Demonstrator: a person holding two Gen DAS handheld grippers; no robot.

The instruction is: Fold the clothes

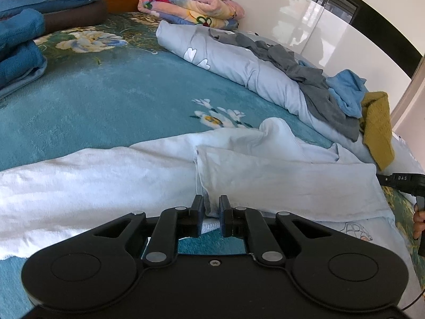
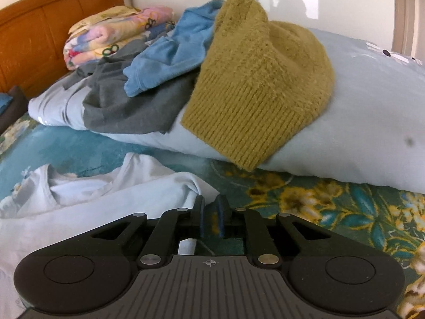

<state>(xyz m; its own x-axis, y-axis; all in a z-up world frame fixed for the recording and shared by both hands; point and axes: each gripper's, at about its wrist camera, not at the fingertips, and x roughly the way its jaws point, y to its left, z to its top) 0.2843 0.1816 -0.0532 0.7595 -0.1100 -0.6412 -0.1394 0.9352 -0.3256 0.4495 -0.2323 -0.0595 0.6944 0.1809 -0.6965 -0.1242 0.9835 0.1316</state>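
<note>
One white shirt (image 1: 159, 170) part-folded, left gripper (image 1: 211, 214) clamped on it, right gripper (image 2: 211, 219) nearly closed (grip unclear); heaped clothes (image 2: 164, 61) remain.

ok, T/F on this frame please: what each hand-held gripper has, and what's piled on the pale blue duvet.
1. The left hand-held gripper is shut on the white garment. True.
2. The mustard knit sweater lies flat on the teal floral bedspread. False: it is draped over the pale blue duvet.
3. A grey garment lies partly under a blue one. True.
4. The right hand-held gripper stands wide open. False: its jaws are nearly closed, at the white garment's edge.
5. The headboard is white. False: it is orange-brown.
</note>
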